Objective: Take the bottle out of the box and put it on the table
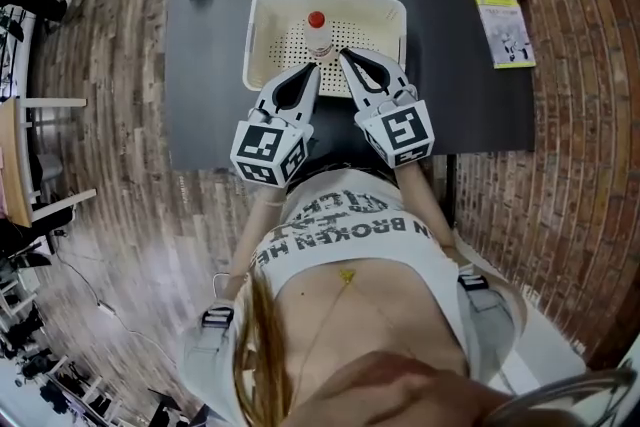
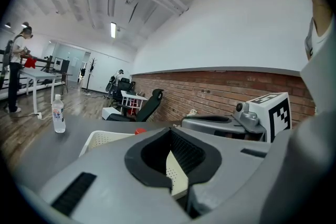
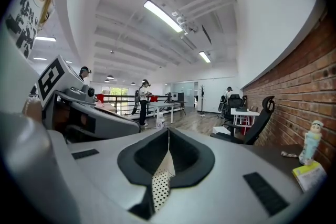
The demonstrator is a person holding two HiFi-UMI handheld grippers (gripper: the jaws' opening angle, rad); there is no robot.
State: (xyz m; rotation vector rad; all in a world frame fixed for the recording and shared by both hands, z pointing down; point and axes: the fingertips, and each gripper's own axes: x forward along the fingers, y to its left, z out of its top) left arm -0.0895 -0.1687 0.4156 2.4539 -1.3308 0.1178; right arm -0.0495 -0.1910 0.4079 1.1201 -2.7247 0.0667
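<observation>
The red-capped bottle (image 1: 317, 35) stands upright in the white perforated box (image 1: 262, 7), close to its near wall, on the dark table (image 1: 205, 105). The left tongs (image 1: 314, 70) and the right tongs (image 1: 344, 58) are both clenched and empty. Their tips point in just beside the bottle, one on each side of its near face; whether they touch it I cannot tell. Clenched tips would only nudge it over, so I judge that one pair should spread first, straddle the body below the cap, and close squarely. The other pair can steady the box rim. Then lift straight up until the base clears the wall before carrying it to bare table.
</observation>
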